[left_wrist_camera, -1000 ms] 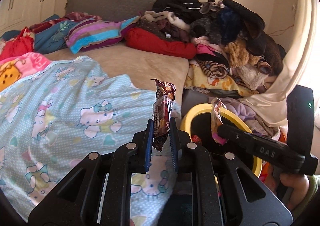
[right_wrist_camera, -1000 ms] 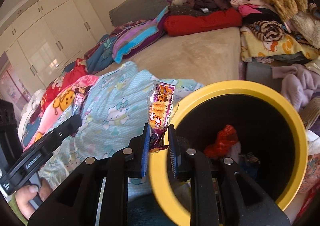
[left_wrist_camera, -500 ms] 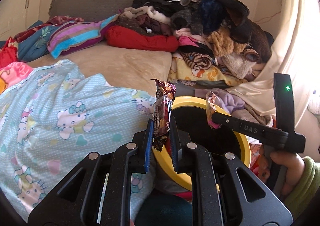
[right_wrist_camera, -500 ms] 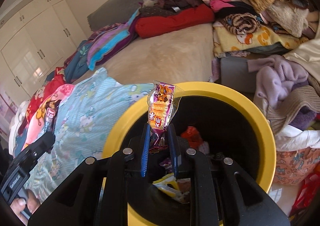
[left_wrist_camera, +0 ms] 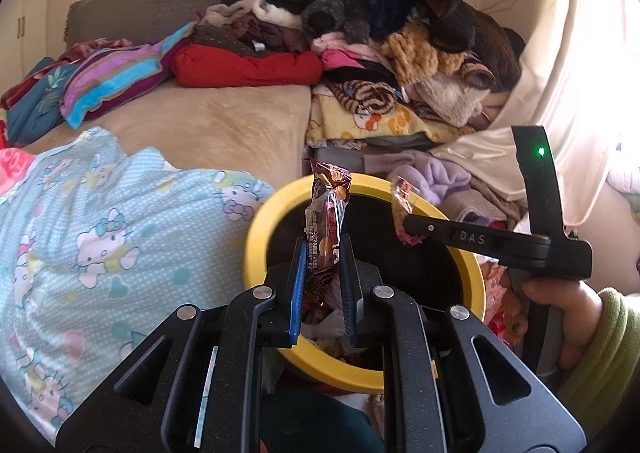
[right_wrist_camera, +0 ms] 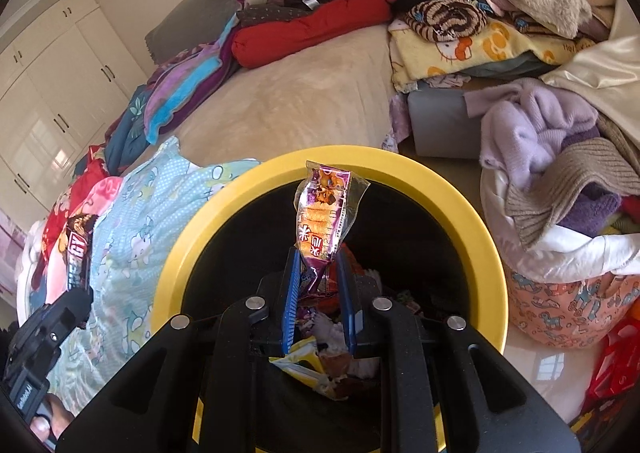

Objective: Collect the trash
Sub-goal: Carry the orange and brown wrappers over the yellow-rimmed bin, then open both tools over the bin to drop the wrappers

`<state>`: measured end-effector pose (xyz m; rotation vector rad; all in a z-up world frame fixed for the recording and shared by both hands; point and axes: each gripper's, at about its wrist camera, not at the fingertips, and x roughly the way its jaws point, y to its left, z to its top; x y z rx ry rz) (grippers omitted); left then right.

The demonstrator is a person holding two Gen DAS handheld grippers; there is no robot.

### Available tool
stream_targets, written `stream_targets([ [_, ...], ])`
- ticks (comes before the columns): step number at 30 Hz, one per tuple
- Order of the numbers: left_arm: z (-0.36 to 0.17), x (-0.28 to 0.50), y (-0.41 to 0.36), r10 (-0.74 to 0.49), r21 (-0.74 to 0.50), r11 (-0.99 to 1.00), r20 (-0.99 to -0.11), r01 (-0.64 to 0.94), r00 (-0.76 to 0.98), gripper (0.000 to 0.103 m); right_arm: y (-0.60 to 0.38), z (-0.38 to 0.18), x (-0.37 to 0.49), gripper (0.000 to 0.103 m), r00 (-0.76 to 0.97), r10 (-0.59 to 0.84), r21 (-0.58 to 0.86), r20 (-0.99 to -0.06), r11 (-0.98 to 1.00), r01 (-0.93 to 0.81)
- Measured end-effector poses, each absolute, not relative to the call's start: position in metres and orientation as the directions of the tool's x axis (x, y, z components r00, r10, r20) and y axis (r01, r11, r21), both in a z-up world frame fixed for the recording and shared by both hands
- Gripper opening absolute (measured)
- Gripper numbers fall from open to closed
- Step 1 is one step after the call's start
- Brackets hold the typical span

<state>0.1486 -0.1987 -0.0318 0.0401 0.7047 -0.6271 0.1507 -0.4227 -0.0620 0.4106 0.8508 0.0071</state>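
Left gripper [left_wrist_camera: 323, 253] clamped brown wrapper [left_wrist_camera: 326, 213], upright, over near rim of yellow bin [left_wrist_camera: 256, 237]. Right gripper [right_wrist_camera: 318, 265] pinched purple-orange wrapper [right_wrist_camera: 322, 213], upright, above bin's open mouth. Trash lay inside bin. Bin stood beside bed [left_wrist_camera: 224, 129], near clothes pile [left_wrist_camera: 400, 33].

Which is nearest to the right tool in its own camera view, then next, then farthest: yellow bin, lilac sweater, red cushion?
1. Yellow bin, directly beneath the right tool.
2. Lilac sweater, beyond the bin, right.
3. Red cushion, far back on the bed.
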Motion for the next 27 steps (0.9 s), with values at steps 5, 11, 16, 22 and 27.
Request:
stream_targets([
  [5,-0.04,0.15,-0.216,-0.527,-0.157,0.801,-0.644,0.578,0.555,0.011,-0.427,-0.068,0.152,0.018,0.644,0.174,0.358,-0.745,0.919,0.165],
  [11,-0.053,0.156,-0.233,-0.519,-0.147,0.787,-0.682,0.599,0.515,0.011,-0.43,-0.071,0.152,0.02,0.632,0.179,0.363,-0.754,0.915,0.173],
  [16,-0.062,0.162,-0.239,-0.513,-0.153,0.785,-0.704,0.601,0.491,0.011,-0.435,-0.071,0.152,0.02,0.634,0.175,0.371,-0.754,0.909,0.19],
  [22,-0.068,0.164,-0.239,-0.506,-0.163,0.791,-0.716,0.59,0.481,0.031,-0.438,-0.072,0.151,0.023,0.625,0.177,0.378,-0.76,0.903,0.204],
  [27,-0.065,0.164,-0.233,-0.502,-0.168,0.801,-0.711,0.574,0.492,0.045,-0.436,-0.071,0.151,0.028,0.62,0.178,0.375,-0.764,0.905,0.203],
])
